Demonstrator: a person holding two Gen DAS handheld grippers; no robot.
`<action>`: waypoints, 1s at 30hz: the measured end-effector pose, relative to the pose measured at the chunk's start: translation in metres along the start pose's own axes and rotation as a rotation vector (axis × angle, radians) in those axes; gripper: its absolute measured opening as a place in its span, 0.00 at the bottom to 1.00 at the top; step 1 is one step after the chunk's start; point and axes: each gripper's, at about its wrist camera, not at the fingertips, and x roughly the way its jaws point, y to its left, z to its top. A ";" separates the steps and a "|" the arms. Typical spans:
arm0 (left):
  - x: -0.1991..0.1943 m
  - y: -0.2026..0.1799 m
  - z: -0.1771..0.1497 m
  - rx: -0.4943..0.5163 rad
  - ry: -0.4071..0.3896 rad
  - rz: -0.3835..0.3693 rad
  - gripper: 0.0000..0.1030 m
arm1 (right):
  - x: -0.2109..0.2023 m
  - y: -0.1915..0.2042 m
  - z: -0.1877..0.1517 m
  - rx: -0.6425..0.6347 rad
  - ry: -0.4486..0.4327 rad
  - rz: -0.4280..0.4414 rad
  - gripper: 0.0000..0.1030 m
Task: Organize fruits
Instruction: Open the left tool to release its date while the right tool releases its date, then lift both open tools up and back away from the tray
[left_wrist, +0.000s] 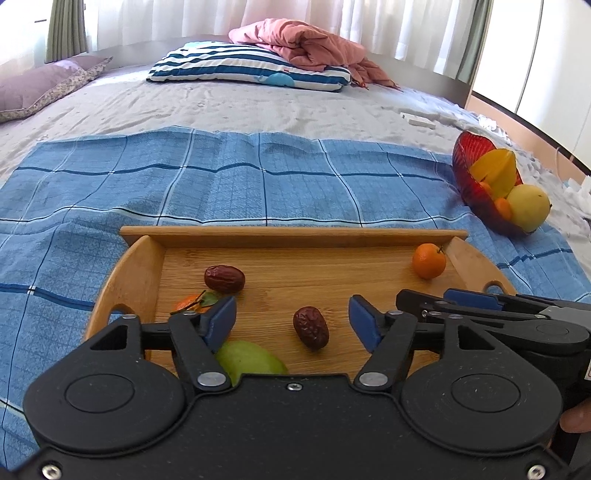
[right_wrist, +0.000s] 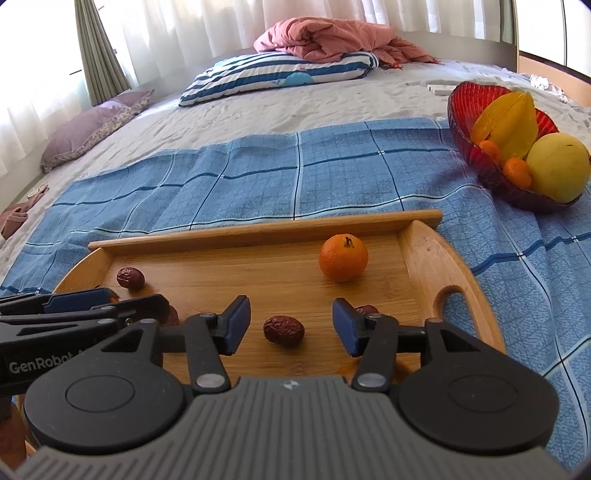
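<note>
A wooden tray (left_wrist: 291, 236) (right_wrist: 417, 266) lies on a blue checked cloth. In the left wrist view it holds two red dates (left_wrist: 224, 279) (left_wrist: 311, 328), a leafy tangerine (left_wrist: 190, 303), a green pear (left_wrist: 247, 360) and a tangerine (left_wrist: 428, 260). My left gripper (left_wrist: 291, 323) is open around the nearer date. My right gripper (right_wrist: 290, 325) is open around another date (right_wrist: 283, 330), with a tangerine (right_wrist: 343, 257) beyond. A red glass bowl (left_wrist: 467, 166) (right_wrist: 472, 99) at the right holds a starfruit, a yellow pear and small tangerines.
The cloth (left_wrist: 258, 177) covers a grey bed. A striped pillow (left_wrist: 251, 68) with a pink quilt (left_wrist: 306, 44) lies at the far end, a purple pillow (left_wrist: 40, 85) at the left. Each gripper shows beside the other over the tray.
</note>
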 end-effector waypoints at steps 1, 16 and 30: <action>-0.001 0.001 0.000 -0.002 -0.003 -0.002 0.67 | -0.001 0.000 0.000 -0.003 -0.005 0.001 0.66; -0.025 0.001 0.001 0.030 -0.035 0.008 0.79 | -0.010 0.011 0.003 -0.065 -0.020 -0.094 0.79; -0.040 0.005 -0.005 0.033 -0.027 0.011 0.82 | -0.028 0.014 0.002 -0.079 -0.030 -0.089 0.83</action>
